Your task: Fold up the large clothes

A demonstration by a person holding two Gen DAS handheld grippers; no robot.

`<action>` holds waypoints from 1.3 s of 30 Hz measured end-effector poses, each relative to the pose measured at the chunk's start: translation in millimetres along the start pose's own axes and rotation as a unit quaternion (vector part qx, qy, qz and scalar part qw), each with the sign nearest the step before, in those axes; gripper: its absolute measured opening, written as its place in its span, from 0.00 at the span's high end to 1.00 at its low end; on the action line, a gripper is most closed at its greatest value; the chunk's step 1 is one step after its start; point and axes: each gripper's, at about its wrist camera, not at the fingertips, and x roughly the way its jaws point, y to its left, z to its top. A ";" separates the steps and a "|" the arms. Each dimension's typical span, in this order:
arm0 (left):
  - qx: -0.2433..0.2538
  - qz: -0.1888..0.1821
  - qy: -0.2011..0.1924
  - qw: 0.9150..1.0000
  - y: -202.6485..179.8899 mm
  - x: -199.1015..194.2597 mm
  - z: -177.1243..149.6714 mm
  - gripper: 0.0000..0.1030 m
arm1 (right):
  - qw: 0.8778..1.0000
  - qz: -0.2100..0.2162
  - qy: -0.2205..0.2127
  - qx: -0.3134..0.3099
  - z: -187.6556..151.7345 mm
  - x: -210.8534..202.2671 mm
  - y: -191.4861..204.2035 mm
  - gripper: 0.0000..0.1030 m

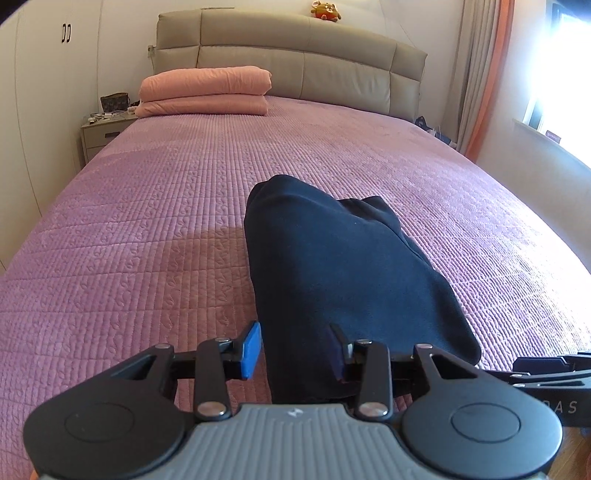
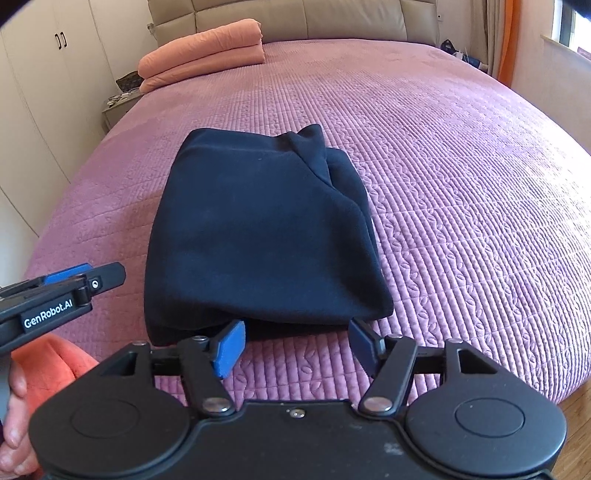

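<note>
A dark navy garment (image 1: 332,266) lies folded into a thick bundle on the purple quilted bedspread (image 1: 140,229). My left gripper (image 1: 297,350) hovers at the bundle's near left corner, jaws partly apart. The cloth shows between the blue pads (image 1: 251,349), and I see no pinch on it. In the right wrist view the same garment (image 2: 258,229) lies straight ahead. My right gripper (image 2: 297,345) is open wide just short of its near edge, with only bedspread (image 2: 461,221) between the pads. The left gripper's fingers (image 2: 105,277) reach in from the left, beside the bundle.
A folded pink blanket (image 1: 205,90) lies by the padded headboard (image 1: 295,62), which has a plush toy (image 1: 325,11) on top. A nightstand (image 1: 101,133) and white wardrobe (image 1: 44,92) stand left; curtain and window are right. A hand (image 2: 14,424) and an orange sleeve (image 2: 51,365) sit bottom left.
</note>
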 end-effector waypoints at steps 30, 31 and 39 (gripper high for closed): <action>0.012 0.002 0.003 1.000 -1.7 4.2 -0.7 0.59 | 0.999 0.010 0.029 0.017 -2.6 10.2 -4.1 0.26; 0.012 0.002 0.003 1.000 -1.8 4.2 -0.7 0.59 | 0.999 0.010 0.030 0.018 -2.9 10.7 -3.9 0.26; 0.015 0.002 0.004 1.000 -1.9 5.1 -0.4 0.58 | 0.999 0.012 0.036 0.024 -4.5 16.4 -3.8 0.26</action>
